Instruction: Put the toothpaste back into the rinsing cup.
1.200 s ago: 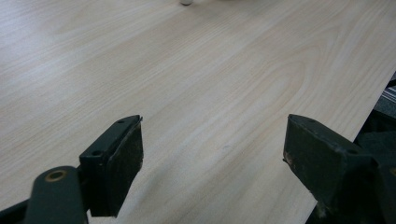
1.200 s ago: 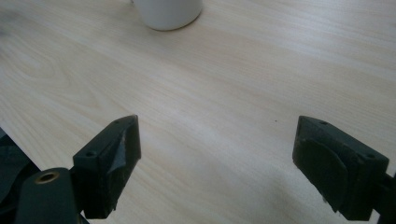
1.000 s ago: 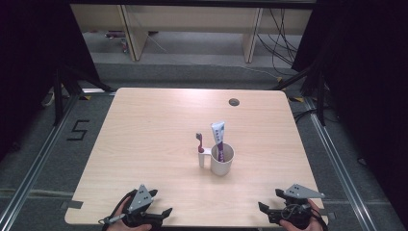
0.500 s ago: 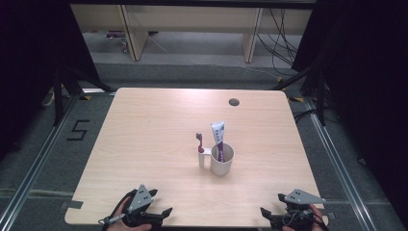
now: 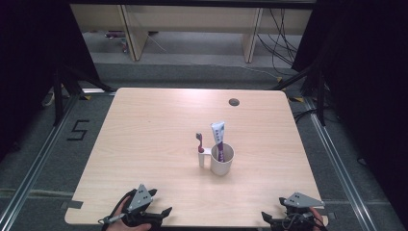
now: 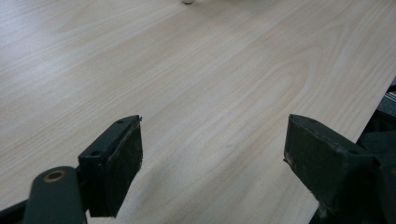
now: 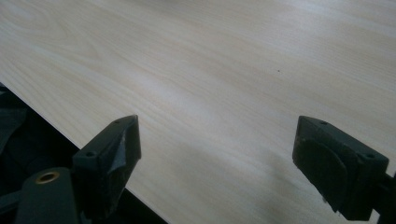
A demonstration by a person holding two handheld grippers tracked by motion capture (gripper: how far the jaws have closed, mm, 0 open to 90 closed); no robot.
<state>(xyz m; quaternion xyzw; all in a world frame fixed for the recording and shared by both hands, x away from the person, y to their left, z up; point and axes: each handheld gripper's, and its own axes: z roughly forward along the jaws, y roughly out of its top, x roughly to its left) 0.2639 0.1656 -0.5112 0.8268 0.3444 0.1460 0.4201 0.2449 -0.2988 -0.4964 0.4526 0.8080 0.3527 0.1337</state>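
Both tongs, left tongs (image 5: 161, 211) and right tongs (image 5: 269, 217), rest wide and empty at the counter's (image 5: 144, 125) near edge, the right having drawn slightly back, well apart from the mid-counter cup (image 5: 222, 159) holding toothpaste (image 5: 218, 137), toothbrush (image 5: 199, 142) beside.

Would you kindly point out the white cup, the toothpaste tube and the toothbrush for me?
white cup (image 5: 222, 166), high view, on its outer front wall.
toothpaste tube (image 5: 218, 132), high view, on its white upper body.
toothbrush (image 5: 199, 139), high view, on its head.
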